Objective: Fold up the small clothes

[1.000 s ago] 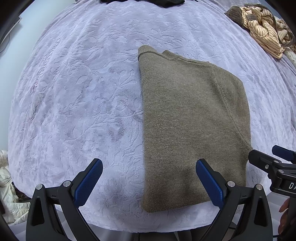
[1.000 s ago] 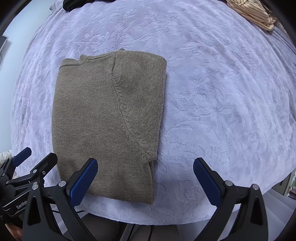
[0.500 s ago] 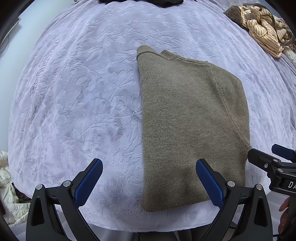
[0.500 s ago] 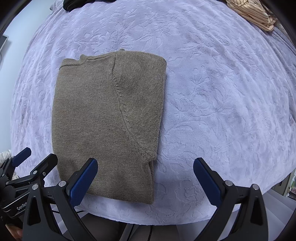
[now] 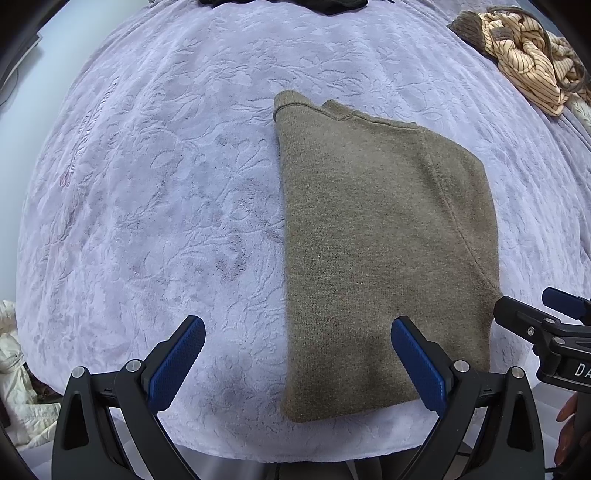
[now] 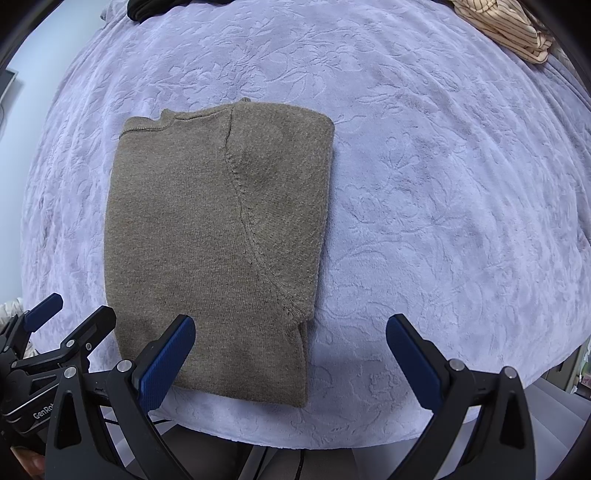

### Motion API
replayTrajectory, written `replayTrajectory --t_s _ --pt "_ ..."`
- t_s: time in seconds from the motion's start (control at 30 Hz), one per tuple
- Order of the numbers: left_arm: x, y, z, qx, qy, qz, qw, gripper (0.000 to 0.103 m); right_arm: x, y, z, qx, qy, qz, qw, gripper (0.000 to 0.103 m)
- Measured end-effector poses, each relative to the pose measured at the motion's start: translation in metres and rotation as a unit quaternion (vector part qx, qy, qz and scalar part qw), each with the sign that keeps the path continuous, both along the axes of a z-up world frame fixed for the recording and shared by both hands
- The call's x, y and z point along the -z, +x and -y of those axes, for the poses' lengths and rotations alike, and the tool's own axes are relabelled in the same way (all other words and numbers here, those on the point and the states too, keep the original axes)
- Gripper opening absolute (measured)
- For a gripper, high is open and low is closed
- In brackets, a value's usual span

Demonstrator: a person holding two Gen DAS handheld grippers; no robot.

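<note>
The olive-brown knit sweater (image 5: 384, 258) lies folded into a rectangle on the lavender embossed bedspread (image 5: 155, 192), close to the near edge of the bed. Its long axis runs from the near edge away from the cameras; the neckline end with the ribbed collar points to the far side, the hem end toward the grippers. A curved sleeve seam shows on the top layer, toward the sweater's right side in both views. Left gripper (image 5: 297, 363): jaws spread wide, nothing between the blue pads, hovering over the near left corner of the sweater, its right pad over the fabric and its left pad over bare bedspread. Right gripper (image 6: 290, 360): jaws likewise wide apart and empty, left pad over the sweater's near edge, right pad over bedspread. Each gripper appears at the margin of the other's view. A striped yellow garment pile (image 5: 532, 62) sits at the far right, well apart from the sweater; a dark garment (image 5: 295, 3) lies at the far edge. Versus the frames from one second and half a second back: no discernible change in sweater position, fold or gripper opening; only a very slight drift of the left view.
</note>
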State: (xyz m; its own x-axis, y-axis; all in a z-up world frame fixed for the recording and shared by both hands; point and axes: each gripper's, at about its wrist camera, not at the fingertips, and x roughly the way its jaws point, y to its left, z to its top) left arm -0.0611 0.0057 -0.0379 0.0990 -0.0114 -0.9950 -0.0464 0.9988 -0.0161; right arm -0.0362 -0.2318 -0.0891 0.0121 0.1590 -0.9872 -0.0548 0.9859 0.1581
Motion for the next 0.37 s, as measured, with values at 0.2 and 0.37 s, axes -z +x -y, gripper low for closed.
replayTrajectory --t_s 0.2,0.37 --pt "-0.0015 0.0001 -0.0011 -0.006 0.007 0.008 0.9999 0.101 0.0002 0.0004 -0.0013 -0.001 0.000 -0.001 1.000 0.103" --pt "-0.0017 0.0005 -0.0011 -0.003 -0.004 0.006 1.0000 0.101 0.0000 0.0002 -0.0014 0.000 0.000 0.000 1.000 0.103"
